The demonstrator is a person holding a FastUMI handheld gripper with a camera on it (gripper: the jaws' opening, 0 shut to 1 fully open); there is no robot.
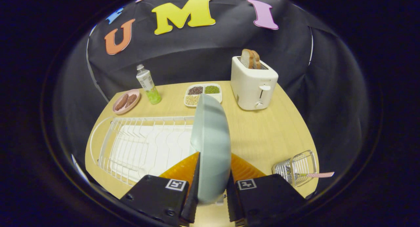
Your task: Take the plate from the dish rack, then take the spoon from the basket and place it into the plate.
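Gripper view: gripper (212, 174) clamped on the pale blue-green plate (211, 145), both fingers pressing its faces, plate held upright on edge between them and rising ahead of the fingertips. White wire dish rack (131, 148) just left of the plate on the wooden table (262, 132), empty of dishes. Small wire basket (295, 168) off to the right of the fingers, lying near the table's edge, with the spoon (316, 175) poking out of it, patterned handle outward. Beyond the plate: divided tray of beans (203, 94), white toaster (253, 84) with bread slices, green bottle (148, 84), pink dish (126, 101) with brown pieces.
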